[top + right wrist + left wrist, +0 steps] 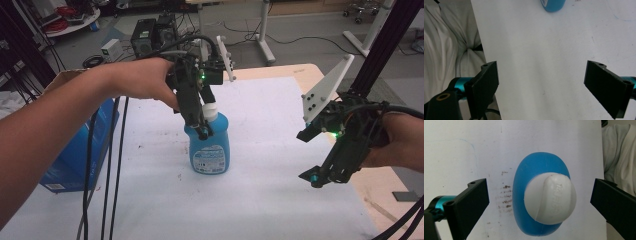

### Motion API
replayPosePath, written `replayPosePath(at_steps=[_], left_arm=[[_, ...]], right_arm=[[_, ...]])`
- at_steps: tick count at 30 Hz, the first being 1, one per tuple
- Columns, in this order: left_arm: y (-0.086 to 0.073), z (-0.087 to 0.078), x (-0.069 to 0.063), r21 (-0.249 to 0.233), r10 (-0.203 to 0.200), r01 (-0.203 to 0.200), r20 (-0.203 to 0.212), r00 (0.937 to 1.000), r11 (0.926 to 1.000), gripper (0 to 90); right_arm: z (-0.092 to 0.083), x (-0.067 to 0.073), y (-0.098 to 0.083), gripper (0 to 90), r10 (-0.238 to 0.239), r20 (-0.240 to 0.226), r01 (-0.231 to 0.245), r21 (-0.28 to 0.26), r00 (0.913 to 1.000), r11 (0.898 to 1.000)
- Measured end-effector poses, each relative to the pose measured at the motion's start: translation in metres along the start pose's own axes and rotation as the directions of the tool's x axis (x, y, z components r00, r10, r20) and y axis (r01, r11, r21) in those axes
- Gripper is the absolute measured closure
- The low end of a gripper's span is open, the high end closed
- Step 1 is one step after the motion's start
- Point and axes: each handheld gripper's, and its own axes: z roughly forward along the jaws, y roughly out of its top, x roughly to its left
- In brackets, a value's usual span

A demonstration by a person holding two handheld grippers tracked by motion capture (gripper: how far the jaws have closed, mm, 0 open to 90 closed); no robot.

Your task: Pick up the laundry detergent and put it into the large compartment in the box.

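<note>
A blue liquid bottle (209, 150) with a white cap (210, 111) stands upright mid-table on the white sheet (260, 200). My left gripper (205, 120) points straight down over it. In the left gripper view the cap (550, 198) lies between the wide-apart jaws of this open gripper (540, 203), with the bottle's blue shoulders (524, 177) below; no jaw touches it. My right gripper (309, 156) hovers open to the right of the bottle, above the sheet. In the right gripper view that gripper (546, 86) holds nothing, and the bottle's base (552, 5) shows at the top edge.
A blue cardboard box (75, 155) sits at the table's left edge, with black cables (107, 175) hanging past it. Bare wooden tabletop (390, 200) shows right of the sheet. Brown smudges (505, 195) mark the sheet beside the bottle. White cloth (446, 50) lies off the table's edge.
</note>
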Motion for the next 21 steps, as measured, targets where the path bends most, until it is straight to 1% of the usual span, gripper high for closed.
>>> replayPosePath(at_steps=[7, 11, 16, 18, 21], left_arm=[[-0.002, 0.012, 0.001, 0.003, -0.001, 0.001, 0.008, 1.0, 1.0, 1.8], [-0.003, 0.017, 0.001, 0.006, -0.003, 0.003, 0.007, 1.0, 1.0, 1.8], [-0.002, 0.019, 0.001, 0.014, 0.003, -0.003, 0.0, 1.0, 0.9999, 1.8], [-0.002, 0.019, 0.001, 0.013, 0.007, -0.007, -0.002, 1.0, 0.9999, 3.7], [-0.003, 0.02, 0.002, 0.033, 0.005, -0.005, -0.008, 1.0, 0.9994, 3.9]], right_arm=[[0.001, 0.0, 0.0, 11.7, 0.002, 0.0, -0.002, 0.0, 1.0, 1.0], [0.001, 0.0, 0.0, 11.7, 0.002, -0.001, -0.002, 0.0, 1.0, 1.0], [0.001, -0.001, 0.0, 11.7, 0.0, -0.002, 0.0, 0.001, 1.0, 1.0], [0.002, -0.001, 0.001, 11.7, 0.002, -0.003, -0.002, 0.0, 1.0, 1.0], [0.002, -0.001, 0.001, 11.7, 0.002, -0.004, -0.002, 0.002, 1.0, 1.0]])
